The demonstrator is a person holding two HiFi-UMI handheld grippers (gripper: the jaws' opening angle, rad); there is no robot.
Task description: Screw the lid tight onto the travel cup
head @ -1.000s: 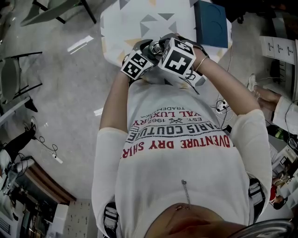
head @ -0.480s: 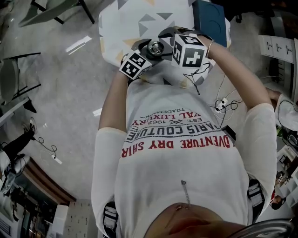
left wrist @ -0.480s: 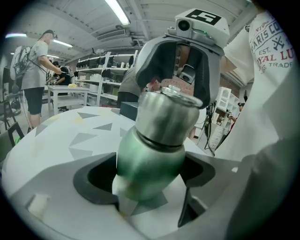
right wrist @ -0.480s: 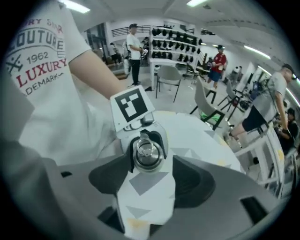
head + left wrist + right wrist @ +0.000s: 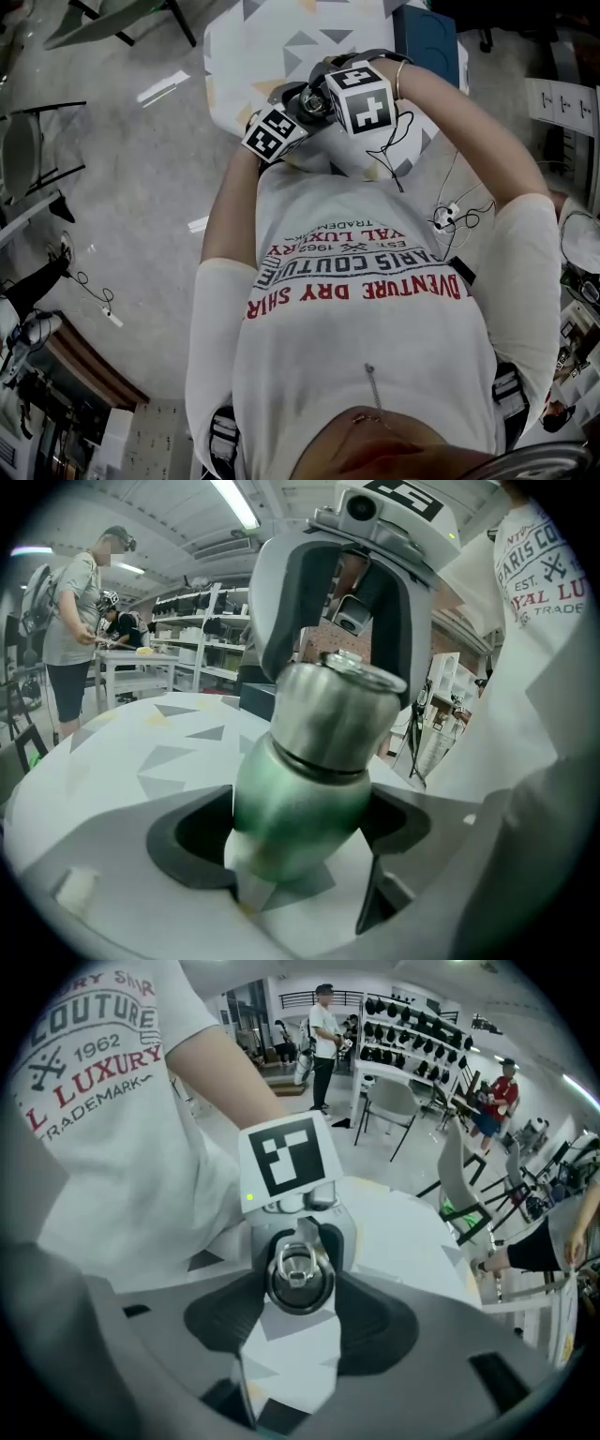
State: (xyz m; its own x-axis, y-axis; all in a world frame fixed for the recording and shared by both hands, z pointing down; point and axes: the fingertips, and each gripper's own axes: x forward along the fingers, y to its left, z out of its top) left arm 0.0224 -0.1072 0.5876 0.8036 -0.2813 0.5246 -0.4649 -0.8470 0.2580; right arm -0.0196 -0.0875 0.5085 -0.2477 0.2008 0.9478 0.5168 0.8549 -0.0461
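Left gripper view shows us the left gripper (image 5: 295,832) clamped on the green body of the travel cup (image 5: 300,780), which tilts above the triangle-patterned table (image 5: 112,761). We see the right gripper (image 5: 302,1300) set over the cup from above, its jaws straddling the steel lid (image 5: 342,705) on the cup's mouth. They have just been closing, yet a gap shows beside the lid. Farther off stand shelves (image 5: 197,621) and a person (image 5: 80,621).

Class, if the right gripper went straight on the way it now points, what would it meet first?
Most likely the lid of the travel cup: it sits between the right gripper's jaws, which have just been closing further.
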